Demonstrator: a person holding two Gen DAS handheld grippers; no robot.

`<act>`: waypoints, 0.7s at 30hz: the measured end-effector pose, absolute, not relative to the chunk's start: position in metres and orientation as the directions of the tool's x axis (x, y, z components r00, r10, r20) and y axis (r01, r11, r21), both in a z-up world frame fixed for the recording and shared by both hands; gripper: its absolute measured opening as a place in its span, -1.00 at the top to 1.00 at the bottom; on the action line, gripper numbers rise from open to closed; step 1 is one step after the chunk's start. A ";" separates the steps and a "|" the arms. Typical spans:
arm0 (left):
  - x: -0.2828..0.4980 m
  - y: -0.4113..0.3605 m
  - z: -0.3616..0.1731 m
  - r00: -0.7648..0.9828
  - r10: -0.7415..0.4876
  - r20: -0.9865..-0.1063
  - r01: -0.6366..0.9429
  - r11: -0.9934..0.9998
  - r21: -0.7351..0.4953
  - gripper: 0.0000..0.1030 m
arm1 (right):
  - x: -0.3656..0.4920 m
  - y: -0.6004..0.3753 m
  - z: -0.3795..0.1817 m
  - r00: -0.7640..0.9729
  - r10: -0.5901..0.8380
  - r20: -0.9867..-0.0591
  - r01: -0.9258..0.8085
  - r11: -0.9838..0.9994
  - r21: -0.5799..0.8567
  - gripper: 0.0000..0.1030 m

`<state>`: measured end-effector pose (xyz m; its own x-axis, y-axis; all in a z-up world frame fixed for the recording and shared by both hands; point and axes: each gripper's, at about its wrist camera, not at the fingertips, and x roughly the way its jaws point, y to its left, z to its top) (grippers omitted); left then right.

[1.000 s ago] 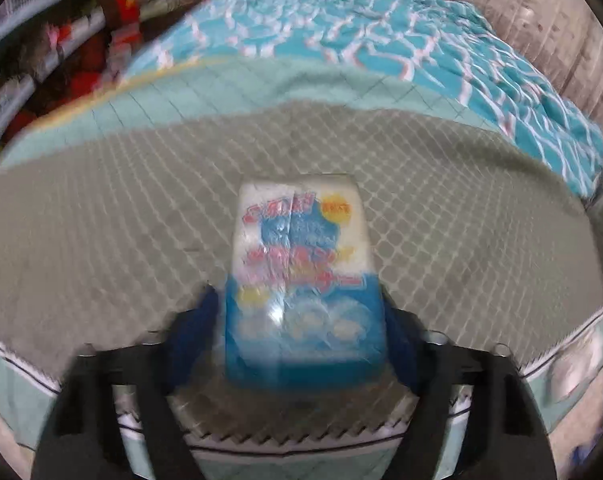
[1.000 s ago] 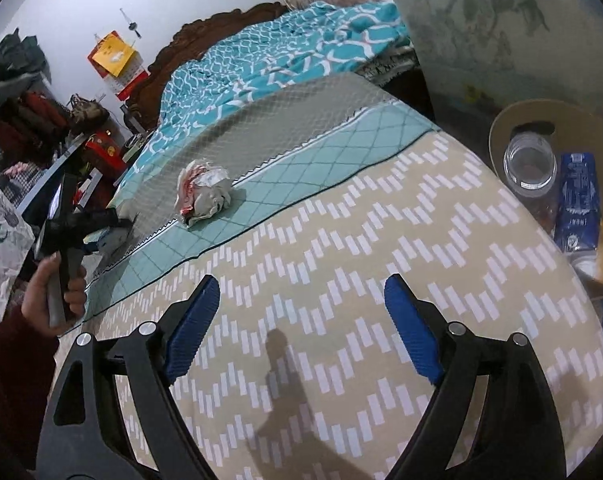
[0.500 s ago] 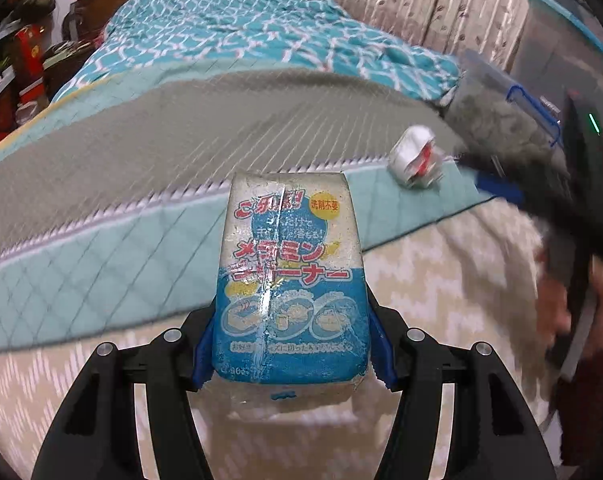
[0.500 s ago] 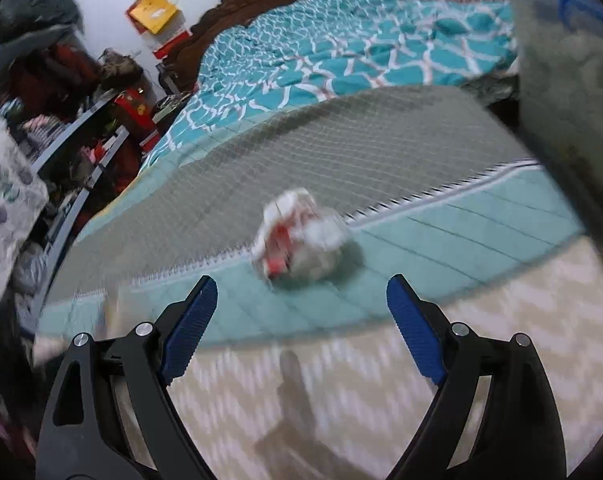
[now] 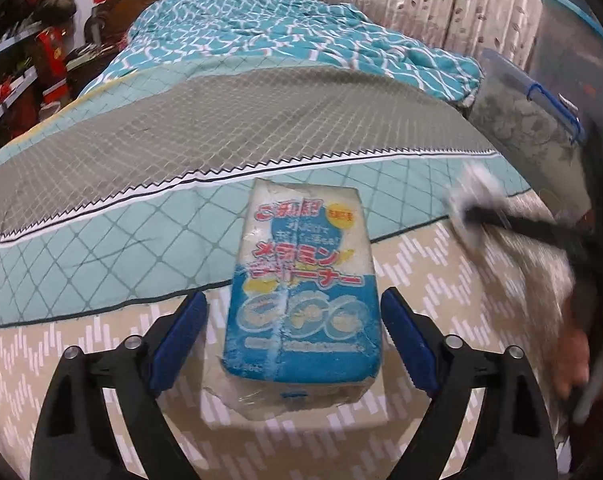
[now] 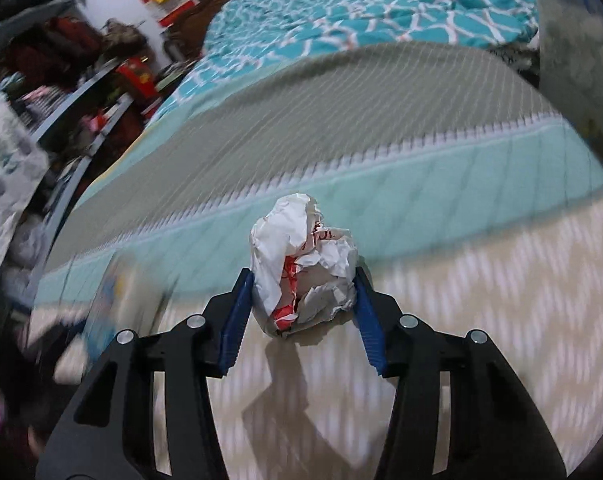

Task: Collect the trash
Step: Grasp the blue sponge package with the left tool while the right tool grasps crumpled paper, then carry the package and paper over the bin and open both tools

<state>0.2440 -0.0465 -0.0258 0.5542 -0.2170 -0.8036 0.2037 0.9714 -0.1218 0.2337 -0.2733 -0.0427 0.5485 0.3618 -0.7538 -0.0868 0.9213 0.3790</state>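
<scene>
In the left wrist view a blue and white sponge pack with Japanese print sits between the blue pads of my left gripper. The jaws stand wider than the pack, with a gap on each side. In the right wrist view my right gripper is shut on a crumpled white and red paper wrapper, held above the bed. The right gripper and the wrapper show blurred at the right of the left wrist view. The sponge pack shows blurred at the left of the right wrist view.
The bed carries a beige zigzag blanket, a teal and grey quilt and a turquoise patterned cover. A clear storage box with a blue latch stands at the right. Cluttered shelves stand at the left.
My right gripper moved to the crumpled wrapper and closed on it. My left gripper swung right over the zigzag blanket and its jaws opened away from the sponge pack.
</scene>
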 end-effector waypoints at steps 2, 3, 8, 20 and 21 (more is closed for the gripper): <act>0.244 -0.043 -0.026 0.554 -0.217 -0.804 0.192 0.973 -0.130 -0.70 | 0.202 -0.272 -0.040 0.558 0.349 -0.753 -0.121 0.932 0.342 -0.01; 0.243 -0.042 -0.025 0.554 -0.215 -0.804 0.187 0.973 -0.132 -0.71 | 0.190 -0.272 -0.039 0.564 0.340 -0.753 -0.124 0.936 0.330 -0.02; 0.242 -0.044 -0.025 0.559 -0.199 -0.805 0.179 0.977 -0.117 -0.60 | 0.136 -0.284 -0.038 0.616 0.262 -0.743 -0.106 0.962 0.251 -0.09; 0.229 -0.118 -0.011 0.436 -0.406 -0.803 0.407 0.885 -0.227 -0.11 | 0.109 -0.332 -0.034 0.692 0.256 -0.675 -0.025 0.943 0.332 0.05; 0.229 -0.130 -0.008 0.420 -0.428 -0.800 0.435 0.869 -0.237 -0.11 | 0.108 -0.339 -0.032 0.700 0.257 -0.667 -0.010 0.937 0.350 0.05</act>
